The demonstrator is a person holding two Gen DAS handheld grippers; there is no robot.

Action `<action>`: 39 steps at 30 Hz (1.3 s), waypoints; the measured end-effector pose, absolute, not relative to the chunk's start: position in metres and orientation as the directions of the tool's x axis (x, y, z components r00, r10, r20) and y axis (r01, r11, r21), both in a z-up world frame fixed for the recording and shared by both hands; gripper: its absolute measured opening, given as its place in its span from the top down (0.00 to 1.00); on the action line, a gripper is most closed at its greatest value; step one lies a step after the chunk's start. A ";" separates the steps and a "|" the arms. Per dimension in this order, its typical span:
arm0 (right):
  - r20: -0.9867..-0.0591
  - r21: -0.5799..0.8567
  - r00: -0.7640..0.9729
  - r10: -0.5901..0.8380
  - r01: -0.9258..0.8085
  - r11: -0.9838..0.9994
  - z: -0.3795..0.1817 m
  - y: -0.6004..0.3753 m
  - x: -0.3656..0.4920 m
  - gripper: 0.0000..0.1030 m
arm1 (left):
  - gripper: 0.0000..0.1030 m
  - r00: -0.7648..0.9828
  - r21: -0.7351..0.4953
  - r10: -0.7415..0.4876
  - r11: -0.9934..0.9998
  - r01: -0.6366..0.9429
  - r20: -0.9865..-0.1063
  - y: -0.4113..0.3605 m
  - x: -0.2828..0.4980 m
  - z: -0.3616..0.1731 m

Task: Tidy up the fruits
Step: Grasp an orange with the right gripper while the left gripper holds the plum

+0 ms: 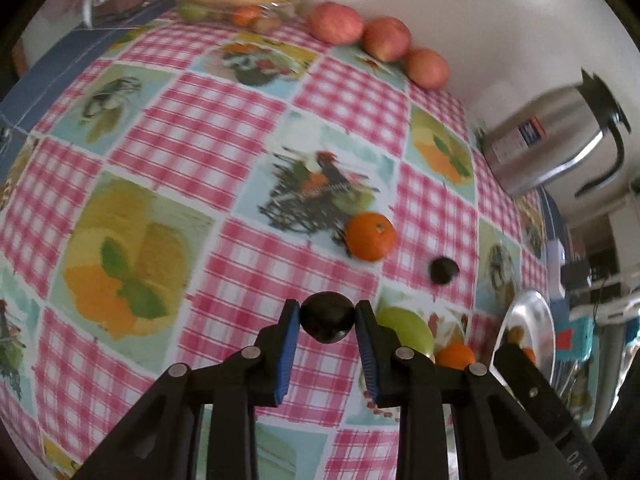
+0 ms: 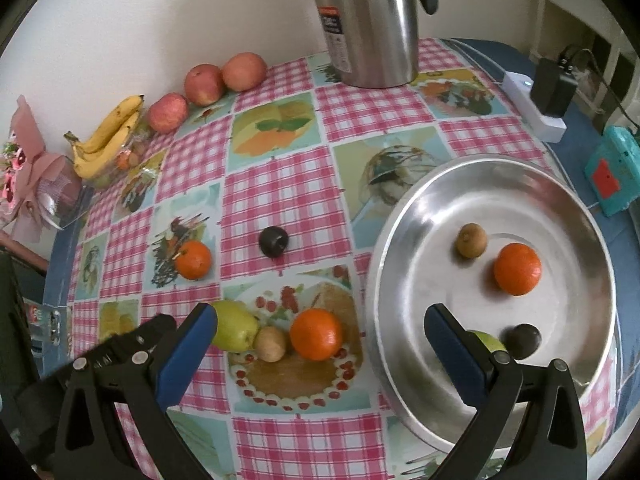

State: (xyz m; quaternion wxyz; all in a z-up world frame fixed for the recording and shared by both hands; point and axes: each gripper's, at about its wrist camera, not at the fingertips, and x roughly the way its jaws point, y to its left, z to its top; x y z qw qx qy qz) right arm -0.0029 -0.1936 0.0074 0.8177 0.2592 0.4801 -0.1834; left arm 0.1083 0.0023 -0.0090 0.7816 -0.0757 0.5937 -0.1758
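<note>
**Dark plum clamped in the left tool, steel dish waiting by the right edge**

The left tool (image 1: pixel 327 318) is clamped on a small round dark plum (image 1: pixel 328 317), its blue pads pressing the fruit from both sides; the grip sits across the widest part, which I judge keeps so smooth a ball from squirting out. The fruit looks clear of the checked pink oilcloth of the bench (image 1: pixel 248 128), so this seems to be the carry toward the wide shallow stainless-steel dish (image 2: pixel 400 216) near the bench's right edge.

That dish already holds a brown kiwi (image 2: pixel 471 240), a bright orange mandarin (image 2: pixel 517 269), another dark plum (image 2: pixel 522 340) and a green fruit partly hidden behind a pad, so it reads as the collecting place.

The right tool (image 2: pixel 320 344) hangs with its pads wide apart and nothing between them, over the dish's near rim and the loose cluster beside it: a green pear (image 2: pixel 234 330), a second kiwi (image 2: pixel 271 344) and an orange (image 2: pixel 316 334). Probably it waits there for its turn.

Toward the bench's middle lie one more mandarin (image 2: pixel 193 259) and a third dark plum (image 2: pixel 273 241). Along the far edge, against the wall, three red apples (image 2: pixel 204 84) and a bunch of yellow bananas (image 2: pixel 106 136) stand apart
</note>
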 end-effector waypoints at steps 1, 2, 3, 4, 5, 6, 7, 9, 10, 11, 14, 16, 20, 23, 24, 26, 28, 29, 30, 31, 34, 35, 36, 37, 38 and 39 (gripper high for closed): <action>-0.876 0.252 0.480 -0.045 0.536 0.806 0.008 -0.191 -0.002 0.00 | 0.70 0.238 -0.329 -0.365 0.927 0.179 -0.900 0.004 0.109 -0.008; -0.874 0.253 0.485 -0.043 0.527 0.811 0.009 -0.189 -0.001 0.00 | 0.70 0.246 -0.331 -0.367 0.927 0.174 -0.897 0.006 0.110 -0.007; -0.871 0.251 0.489 -0.043 0.518 0.818 0.010 -0.187 0.000 0.01 | 0.70 0.249 -0.334 -0.369 0.927 0.172 -0.895 0.007 0.110 -0.005; -0.869 0.244 0.492 -0.044 0.507 0.827 0.011 -0.184 0.002 0.02 | 0.70 0.251 -0.336 -0.371 0.926 0.172 -0.894 0.005 0.110 -0.005; -0.869 0.238 0.493 -0.045 0.496 0.835 0.012 -0.182 0.003 0.08 | 0.70 0.253 -0.339 -0.375 0.925 0.172 -0.892 0.006 0.110 -0.004; -0.869 0.234 0.492 -0.044 0.488 0.841 0.012 -0.180 0.004 0.16 | 0.70 0.253 -0.341 -0.376 0.924 0.171 -0.891 0.004 0.109 -0.003; -0.871 0.231 0.489 -0.039 0.479 0.847 0.011 -0.179 0.005 0.20 | 0.70 0.254 -0.343 -0.377 0.924 0.171 -0.891 0.004 0.109 -0.003; -0.878 0.235 0.477 -0.023 0.473 0.849 0.006 -0.177 0.007 0.26 | 0.70 0.255 -0.346 -0.380 0.923 0.169 -0.889 0.005 0.110 -0.002; -0.881 0.238 0.473 -0.015 0.471 0.849 0.004 -0.177 0.007 0.27 | 0.70 0.255 -0.346 -0.380 0.923 0.168 -0.889 0.003 0.110 -0.003; -0.884 0.240 0.467 -0.007 0.469 0.850 0.002 -0.177 0.008 0.32 | 0.70 0.255 -0.347 -0.381 0.923 0.167 -0.889 0.004 0.110 -0.003; -0.893 0.243 0.450 0.008 0.468 0.850 -0.004 -0.175 0.009 0.41 | 0.70 0.253 -0.352 -0.385 0.921 0.166 -0.888 0.004 0.110 -0.003; -0.898 0.249 0.440 0.022 0.466 0.849 -0.009 -0.174 0.010 0.41 | 0.70 0.252 -0.355 -0.388 0.920 0.167 -0.887 0.004 0.110 -0.002; -0.910 0.219 0.416 0.006 0.467 0.857 -0.014 -0.172 0.012 0.51 | 0.70 0.248 -0.362 -0.395 0.917 0.168 -0.885 0.004 0.111 -0.002; -0.911 0.216 0.412 0.001 0.475 0.853 -0.015 -0.174 0.012 0.53 | 0.70 0.246 -0.364 -0.397 0.916 0.168 -0.884 0.004 0.111 -0.002; -0.913 0.209 0.409 -0.004 0.476 0.855 -0.015 -0.174 0.012 0.56 | 0.70 0.245 -0.365 -0.398 0.916 0.168 -0.884 0.004 0.111 -0.003; -0.918 0.185 0.395 -0.023 0.481 0.857 -0.015 -0.174 0.011 0.57 | 0.70 0.242 -0.368 -0.401 0.914 0.170 -0.884 0.003 0.112 -0.003; -0.920 0.173 0.391 -0.036 0.487 0.856 -0.015 -0.176 0.010 0.57 | 0.70 0.239 -0.370 -0.403 0.913 0.172 -0.883 0.002 0.112 -0.003; -0.921 0.169 0.388 -0.039 0.487 0.857 -0.015 -0.176 0.010 0.57 | 0.70 0.238 -0.370 -0.403 0.913 0.174 -0.883 0.002 0.112 -0.003; -0.923 0.162 0.383 -0.044 0.487 0.858 -0.015 -0.176 0.010 0.57 | 0.70 0.238 -0.370 -0.404 0.912 0.175 -0.883 0.002 0.112 -0.003; -0.925 0.153 0.376 -0.048 0.487 0.860 -0.016 -0.176 0.010 0.57 | 0.70 0.237 -0.371 -0.405 0.912 0.176 -0.883 0.002 0.112 -0.003; -0.930 0.144 0.363 -0.049 0.485 0.863 -0.019 -0.176 0.011 0.57 | 0.70 0.237 -0.370 -0.404 0.912 0.176 -0.884 0.002 0.112 -0.003; -0.932 0.141 0.359 -0.050 0.485 0.863 -0.021 -0.176 0.011 0.57 | 0.70 0.236 -0.370 -0.404 0.912 0.177 -0.884 0.002 0.113 -0.003; -0.933 0.139 0.355 -0.049 0.484 0.864 -0.022 -0.176 0.011 0.57 | 0.70 0.235 -0.370 -0.404 0.912 0.177 -0.884 0.002 0.113 -0.004; -0.935 0.137 0.351 -0.048 0.483 0.865 -0.024 -0.175 0.012 0.57 | 0.70 0.233 -0.370 -0.404 0.912 0.179 -0.884 0.002 0.113 -0.004; -0.937 0.134 0.345 -0.047 0.481 0.866 -0.025 -0.175 0.013 0.57 | 0.70 0.232 -0.369 -0.405 0.911 0.181 -0.885 0.002 0.113 -0.004; -0.939 0.131 0.340 -0.047 0.480 0.868 -0.027 -0.174 0.013 0.57 | 0.70 0.232 -0.369 -0.405 0.911 0.183 -0.885 0.001 0.112 -0.004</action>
